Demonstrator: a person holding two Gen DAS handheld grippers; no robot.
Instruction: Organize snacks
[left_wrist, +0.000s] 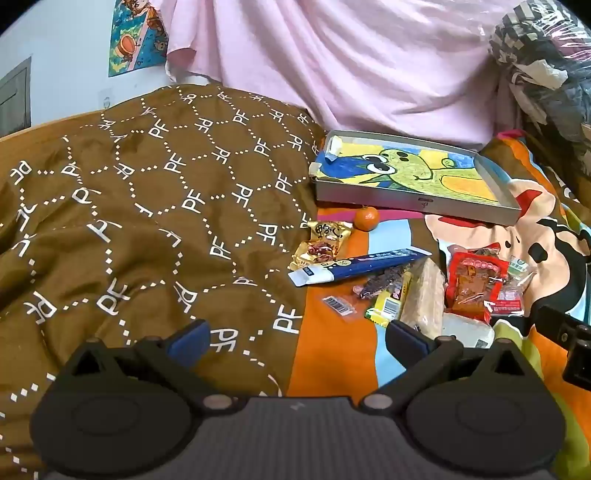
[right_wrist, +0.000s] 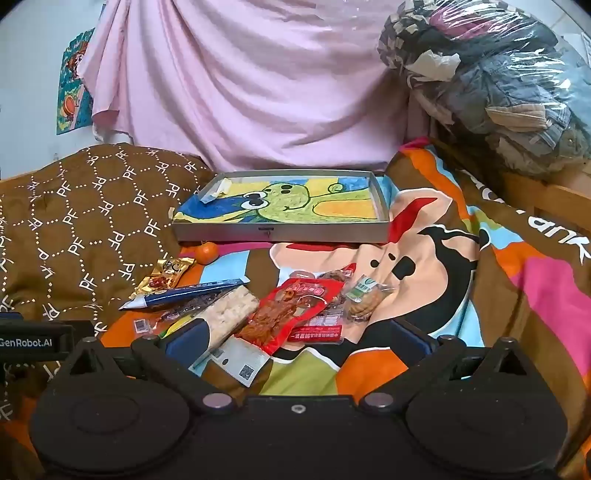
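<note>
Right wrist view: my right gripper (right_wrist: 295, 339) stands wide with nothing gripped, hovering over the snacks (right_wrist: 280, 314) piled on the cartoon bedsheet (right_wrist: 424, 258) just in front of the tray (right_wrist: 280, 233). An orange (right_wrist: 205, 252) sits at the tray's near left corner. I see my left gripper (left_wrist: 295, 338) also spread wide and empty, left of the tray, half over the brown quilt (left_wrist: 147, 206).
</note>
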